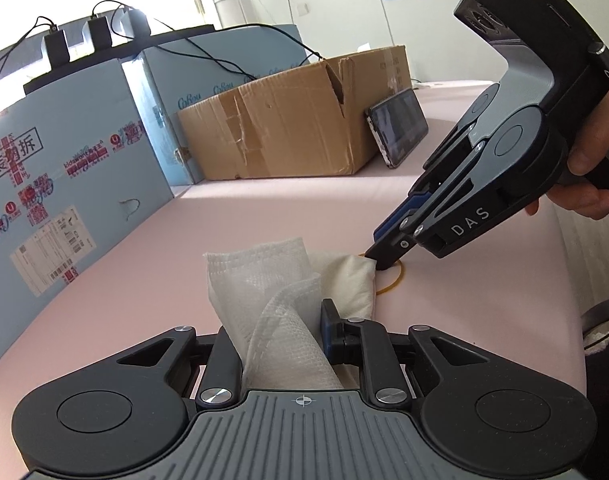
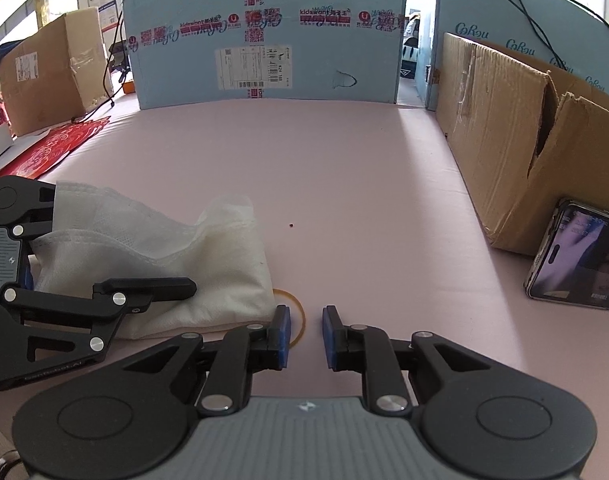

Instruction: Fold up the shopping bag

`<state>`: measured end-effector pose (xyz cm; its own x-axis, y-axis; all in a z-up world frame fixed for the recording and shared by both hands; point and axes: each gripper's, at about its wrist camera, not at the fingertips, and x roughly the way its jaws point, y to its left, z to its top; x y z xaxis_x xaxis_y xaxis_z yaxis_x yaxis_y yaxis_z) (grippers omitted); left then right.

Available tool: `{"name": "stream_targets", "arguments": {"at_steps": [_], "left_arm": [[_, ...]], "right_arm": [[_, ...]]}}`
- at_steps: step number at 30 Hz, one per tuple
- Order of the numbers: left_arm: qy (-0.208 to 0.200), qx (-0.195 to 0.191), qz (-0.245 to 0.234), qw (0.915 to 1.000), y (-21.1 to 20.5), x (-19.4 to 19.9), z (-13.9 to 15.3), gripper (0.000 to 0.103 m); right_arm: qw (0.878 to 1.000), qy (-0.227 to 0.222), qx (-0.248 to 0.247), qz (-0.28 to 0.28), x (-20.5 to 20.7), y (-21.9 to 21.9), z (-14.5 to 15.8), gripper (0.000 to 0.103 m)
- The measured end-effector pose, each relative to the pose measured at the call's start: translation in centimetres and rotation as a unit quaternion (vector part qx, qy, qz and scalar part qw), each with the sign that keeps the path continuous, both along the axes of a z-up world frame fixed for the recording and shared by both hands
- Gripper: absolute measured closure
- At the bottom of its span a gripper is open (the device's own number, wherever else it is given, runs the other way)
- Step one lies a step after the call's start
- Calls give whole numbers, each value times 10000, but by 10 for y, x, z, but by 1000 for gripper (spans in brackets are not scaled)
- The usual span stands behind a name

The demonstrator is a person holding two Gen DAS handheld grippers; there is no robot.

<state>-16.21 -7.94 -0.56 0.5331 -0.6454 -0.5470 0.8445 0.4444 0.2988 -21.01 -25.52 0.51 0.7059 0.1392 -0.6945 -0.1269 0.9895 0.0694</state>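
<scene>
left tongs (image 1: 282,344): mine, pinching the folded shopping bag (image 1: 272,300) at lower centre of the left wrist view; white fabric fills the gap between the fingers.
right tongs (image 2: 306,330): a narrow gap between the blue pads, nothing between them; tips sit low at the bag's corner, over the rubber band (image 2: 298,320).
shopping bag: white, crumpled into a folded bundle, lying on the pink desk (image 2: 364,184); lower left in the right wrist view, centre in the left wrist view.
rubber band: yellow loop flat on the desk, partly under the bag's edge, just beside the left pad of the right tongs.
left view only: my hand (image 1: 588,176) on the right tongs' handle at right edge; green light on its body at upper right; black chargers and cables on top of the blue cartons, upper left.
right view only: red patterned sheets (image 2: 56,152) at left edge; second brown box at upper left; small dark speck on the desk at centre.
both views: phone (image 2: 580,260) leaning against the brown box, screen lit.
brown box (image 1: 296,120): open top, torn flap; contents not visible.
blue carton (image 2: 264,32): closed, taped, shipping label on front.
</scene>
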Motion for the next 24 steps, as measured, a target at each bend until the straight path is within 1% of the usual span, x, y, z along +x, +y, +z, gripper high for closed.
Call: {"name": "stream_targets", "arguments": {"at_steps": [2, 3, 6, 8, 11, 12, 14, 15, 16, 18, 19, 20, 21, 23, 24], "left_arm": [[10, -4, 7, 10000, 0, 0, 0, 85], [31, -16, 18, 10000, 1, 1, 0, 82], [188, -99, 61, 9998, 3, 7, 2, 82], [445, -215, 69, 9988, 7, 15, 5, 82], [953, -441, 139, 9944, 14, 31, 8, 81], [1050, -490, 143, 9932, 16, 34, 8, 81], [1218, -583, 129, 9908, 19, 40, 9, 81], [1248, -596, 111, 9903, 19, 41, 9, 81], [1273, -599, 85, 9900, 20, 42, 9, 81], [1261, -549, 51, 9905, 20, 44, 10, 81], [1190, -482, 42, 9917, 19, 45, 12, 81], [1110, -414, 12, 9930, 18, 45, 13, 81], [1035, -337, -37, 9941, 16, 45, 14, 81], [872, -178, -167, 9959, 12, 42, 14, 81], [762, -109, -226, 9968, 10, 39, 12, 81]], "right_arm": [[9998, -34, -191, -51, -2, 7, 0, 83], [9996, -40, -276, -86, -2, 10, 0, 83], [9995, -14, -330, -19, -3, 10, 0, 84], [9994, 6, -353, 37, -4, 9, 1, 84], [9995, 14, -283, 157, -5, 6, 0, 85], [9994, 12, -261, 225, -5, 4, 1, 88], [9992, 21, -188, 358, -6, 1, 2, 96], [9991, 49, -113, 407, -6, -1, 3, 100], [9990, 87, -8, 445, -5, -3, 4, 102], [9970, 251, 550, 490, 1, -13, 5, 102], [9947, 329, 852, 481, 5, -20, 5, 102], [9889, 356, 1366, 465, 9, -29, 4, 102], [9834, 378, 1721, 420, 12, -35, 2, 102], [9716, 493, 2312, 137, 19, -47, -4, 103], [9621, 487, 2682, -21, 23, -58, -7, 103]]}}
